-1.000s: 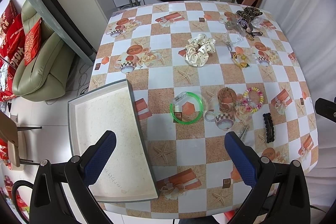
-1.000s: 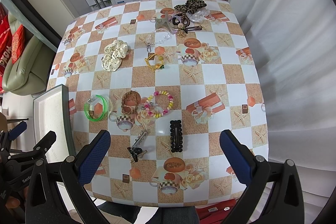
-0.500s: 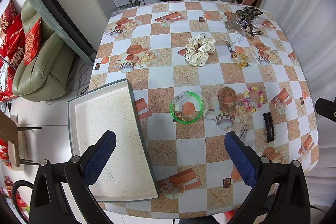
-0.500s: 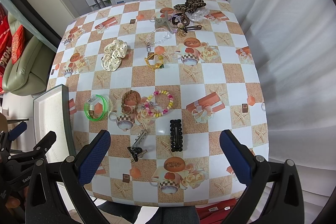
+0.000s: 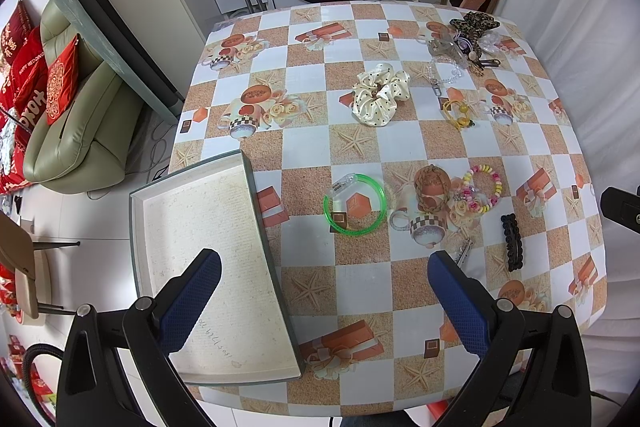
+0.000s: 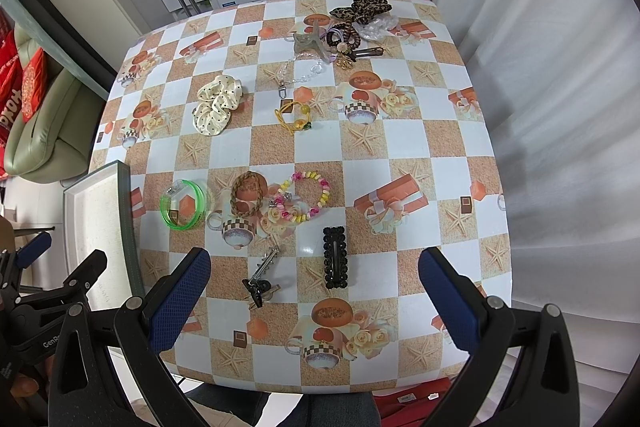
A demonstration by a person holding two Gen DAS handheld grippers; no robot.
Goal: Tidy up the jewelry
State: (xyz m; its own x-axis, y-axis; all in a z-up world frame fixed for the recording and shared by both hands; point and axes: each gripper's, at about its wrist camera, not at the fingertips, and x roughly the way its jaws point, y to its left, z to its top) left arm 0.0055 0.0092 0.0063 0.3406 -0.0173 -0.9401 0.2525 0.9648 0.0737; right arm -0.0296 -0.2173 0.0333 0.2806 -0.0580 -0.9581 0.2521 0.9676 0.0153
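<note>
Both my grippers hang wide open and empty over the table's near edge, left gripper (image 5: 324,291) beside the tray (image 5: 256,199), right gripper (image 6: 314,291) above the black hair clip (image 6: 334,257); green bangle (image 5: 355,205) lies mid-table

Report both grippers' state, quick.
Left gripper: open, holding nothing.
Right gripper: open, holding nothing.

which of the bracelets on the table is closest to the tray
The green bangle: it lies just right of the tray, while the braided brown and pastel beaded ones sit farther right.
</note>
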